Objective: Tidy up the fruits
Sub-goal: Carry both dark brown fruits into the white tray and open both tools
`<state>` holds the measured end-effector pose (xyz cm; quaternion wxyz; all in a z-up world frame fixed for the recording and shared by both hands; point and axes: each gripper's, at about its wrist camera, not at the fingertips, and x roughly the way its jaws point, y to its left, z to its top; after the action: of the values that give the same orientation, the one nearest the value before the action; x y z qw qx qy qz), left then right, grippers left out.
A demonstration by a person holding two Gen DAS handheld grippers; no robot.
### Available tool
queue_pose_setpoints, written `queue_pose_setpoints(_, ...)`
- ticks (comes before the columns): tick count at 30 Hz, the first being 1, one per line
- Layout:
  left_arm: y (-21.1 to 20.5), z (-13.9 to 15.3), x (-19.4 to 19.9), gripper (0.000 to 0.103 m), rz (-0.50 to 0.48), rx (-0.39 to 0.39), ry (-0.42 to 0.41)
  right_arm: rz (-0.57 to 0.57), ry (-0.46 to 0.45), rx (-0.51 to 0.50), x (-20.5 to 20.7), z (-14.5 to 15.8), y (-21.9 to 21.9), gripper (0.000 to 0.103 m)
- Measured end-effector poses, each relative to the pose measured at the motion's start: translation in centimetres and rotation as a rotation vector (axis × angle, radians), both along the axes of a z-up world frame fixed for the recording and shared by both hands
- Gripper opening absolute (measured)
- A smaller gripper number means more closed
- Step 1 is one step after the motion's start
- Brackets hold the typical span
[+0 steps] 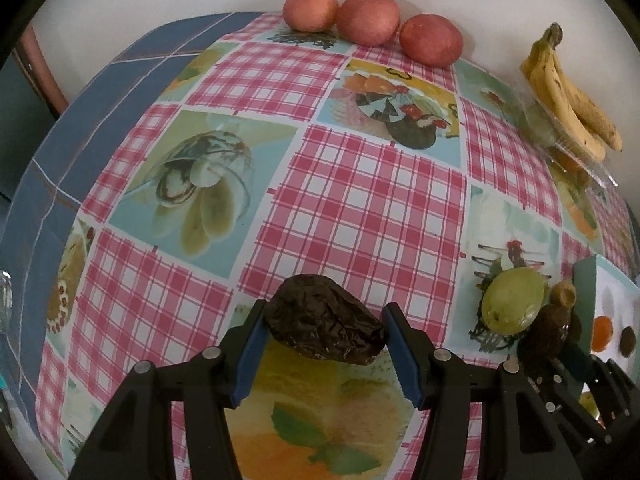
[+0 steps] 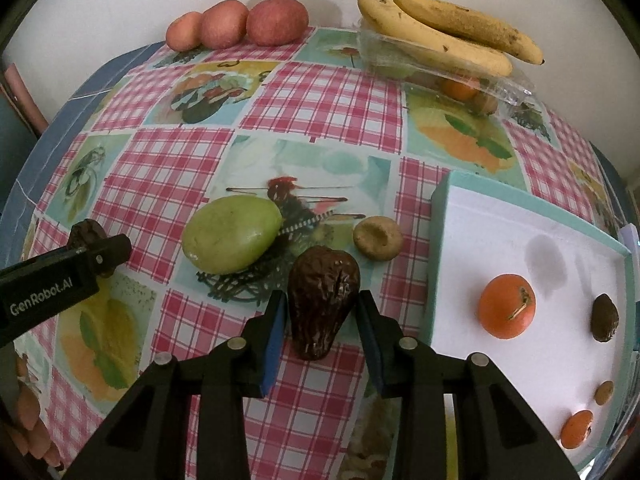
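My left gripper (image 1: 325,322) has a wrinkled dark avocado (image 1: 324,328) between its blue pads, which touch both ends. My right gripper (image 2: 322,312) straddles a second dark avocado (image 2: 322,300); its jaws stand open with gaps on both sides. A green mango (image 2: 232,234) and a small brown fruit (image 2: 378,238) lie just beyond it. The white tray (image 2: 480,216) to the right holds an orange fruit (image 2: 507,306), a dark fruit (image 2: 605,318) and two smaller pieces. The left gripper also shows in the right wrist view (image 2: 86,246).
Three red apples (image 1: 368,20) line the far wall. Two bananas (image 2: 448,28) rest on a clear plastic box (image 2: 460,76) at the back right. The checked tablecloth (image 1: 360,200) covers a blue table.
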<state>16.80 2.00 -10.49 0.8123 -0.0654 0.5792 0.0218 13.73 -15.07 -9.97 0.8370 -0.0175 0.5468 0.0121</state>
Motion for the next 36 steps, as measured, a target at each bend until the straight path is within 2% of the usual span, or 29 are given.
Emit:
queue_pose_setpoints(5,-0.2,0.0,0.1,0.06,-0.014,0.0,0.003,0.003,-0.013,0.006,-0.2,0.0,-0.1,0.037)
queue_pose_setpoints(12,-0.1,0.2,0.1,0.06,-0.006,-0.061,0.011,-0.003,0.0,0.007,-0.3,0.0,-0.1,0.036)
queue_pose_setpoints(14,-0.2,0.4,0.2,0.06,-0.003,-0.068,0.011,-0.005,0.011,0.008,-0.3,0.1,0.0,0.033)
queue_pose_setpoints(19,-0.2,1.1,0.2,0.06,-0.003,-0.082,-0.004,0.003,0.023,0.005,-0.5,0.1,0.2,0.032)
queue_pose_setpoints(27,-0.2,4.0,0.0,0.06,-0.016,-0.137,-0.062,-0.017,0.022,0.037,-0.8,1.0,-0.2,0.031)
queue_pose_setpoints(36,-0.3,7.9,-0.6,0.06,-0.031,-0.173,-0.16,-0.034,-0.074,0.071,-1.6,5.1,-1.0,0.031)
